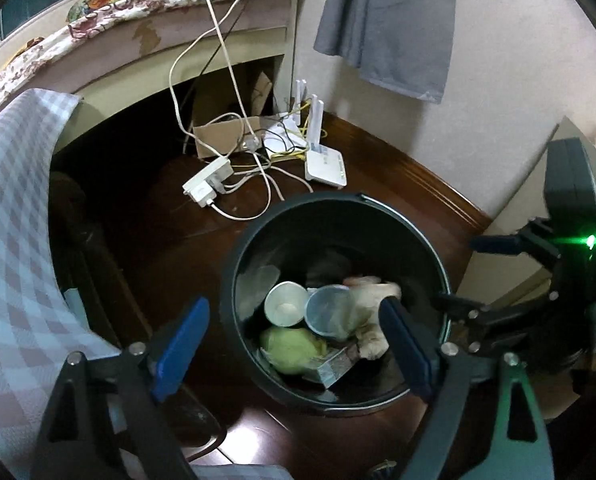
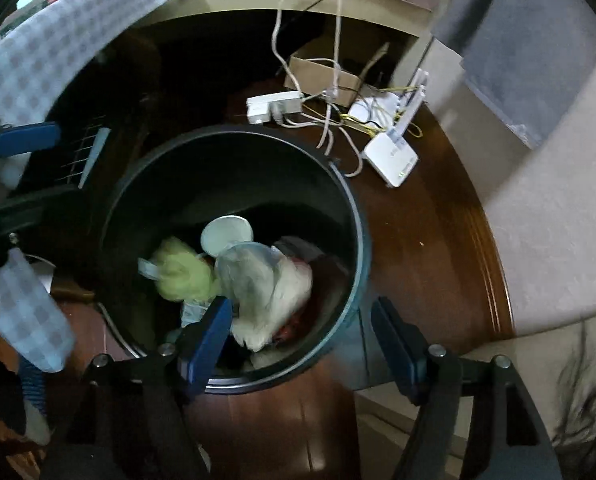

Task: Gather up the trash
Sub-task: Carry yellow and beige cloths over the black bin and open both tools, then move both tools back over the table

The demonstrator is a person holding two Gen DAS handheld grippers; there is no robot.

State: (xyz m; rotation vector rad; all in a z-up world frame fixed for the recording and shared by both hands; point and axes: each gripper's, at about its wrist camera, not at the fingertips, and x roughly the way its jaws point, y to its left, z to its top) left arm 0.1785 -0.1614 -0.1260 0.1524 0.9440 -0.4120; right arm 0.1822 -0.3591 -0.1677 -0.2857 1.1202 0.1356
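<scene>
Round black plastic trash bin (image 1: 233,280) on dark wood floor, holding white paper cup (image 1: 285,304), clear plastic cup (image 1: 330,311), green crumpled wad (image 1: 291,350), pale crumpled bag (image 2: 265,280); deeper contents dark, indistinct

Left gripper (image 1: 293,350) fingers spread, nothing between

Right gripper (image 2: 302,340) fingers spread, empty, straddling bin's near rim; bag blurred

bin (image 1: 233,264) — black, round, upright on floor | trash inside (image 2: 257,280): cups, green wad, white bag (crumpled)
</scene>
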